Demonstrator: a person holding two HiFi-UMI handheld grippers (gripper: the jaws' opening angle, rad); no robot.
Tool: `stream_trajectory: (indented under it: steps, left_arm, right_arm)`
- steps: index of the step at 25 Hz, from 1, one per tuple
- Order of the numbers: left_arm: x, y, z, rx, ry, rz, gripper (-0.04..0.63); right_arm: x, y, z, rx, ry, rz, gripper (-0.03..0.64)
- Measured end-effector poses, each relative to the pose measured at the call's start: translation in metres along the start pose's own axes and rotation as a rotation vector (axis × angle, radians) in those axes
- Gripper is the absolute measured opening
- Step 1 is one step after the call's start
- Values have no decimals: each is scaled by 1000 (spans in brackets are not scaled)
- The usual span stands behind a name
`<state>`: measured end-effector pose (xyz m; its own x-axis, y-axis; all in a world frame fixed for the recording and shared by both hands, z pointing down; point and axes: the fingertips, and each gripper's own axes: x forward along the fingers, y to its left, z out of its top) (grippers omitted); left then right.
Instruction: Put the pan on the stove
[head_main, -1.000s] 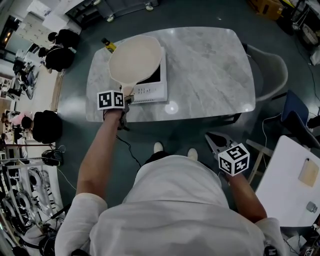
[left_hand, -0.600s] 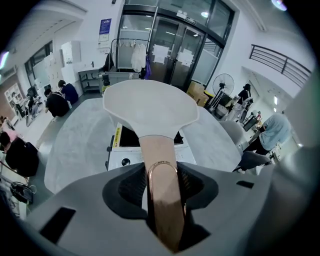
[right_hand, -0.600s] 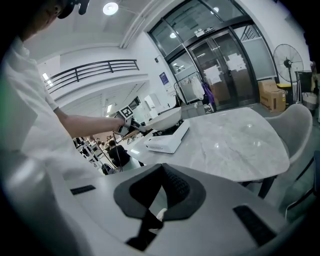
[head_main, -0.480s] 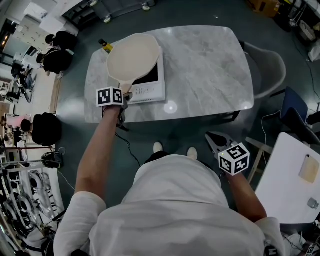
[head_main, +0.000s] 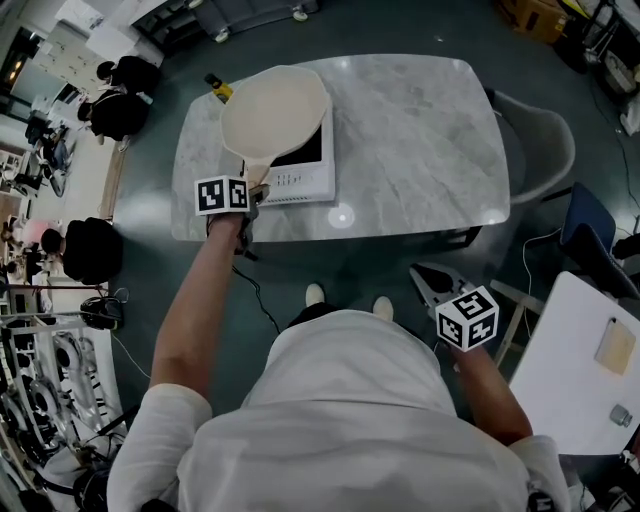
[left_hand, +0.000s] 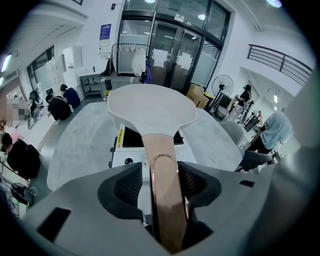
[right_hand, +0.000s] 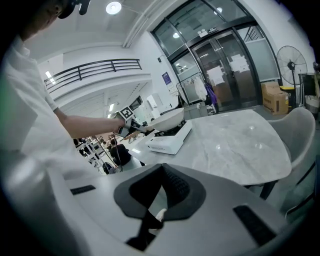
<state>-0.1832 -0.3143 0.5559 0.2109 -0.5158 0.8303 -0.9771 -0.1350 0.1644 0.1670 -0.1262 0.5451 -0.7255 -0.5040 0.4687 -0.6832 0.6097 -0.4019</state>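
Observation:
A cream pan sits on the white induction stove at the left end of the marble table. Its copper-coloured handle runs back between the jaws of my left gripper, which are opening; a thin gap shows beside the left pad. From the left gripper view the pan bowl covers most of the stove. My right gripper hangs low beside the person's right hip, off the table, shut and empty. It sees the pan from afar.
A grey chair stands at the table's right end, with a blue chair and a white table further right. A yellow-black object lies at the table's far left corner. People sit to the left. A cable trails under the table.
The pan and left gripper have shifted only slightly to the right over the stove. The right gripper has stayed where it was.

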Motion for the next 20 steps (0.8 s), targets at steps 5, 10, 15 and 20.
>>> stream_trajectory:
  steps: [5,10,15,20]
  left_arm:
    - [-15,-4,-4,15,-23,-6,247]
    - [-39,-12,-12,11,-78,-7,260]
    - [-70,-21,-12,14,-175,-11,264]
    - [-115,-29,-11,33,-333,-34,264]
  right_arm:
    - [0,6,0,10,2,29,9]
    - [-4,7,-1,-1,11,62,8]
    - [2,15,3,-33,24,118,9]
    - [20,26,15,-78,19,150,9]
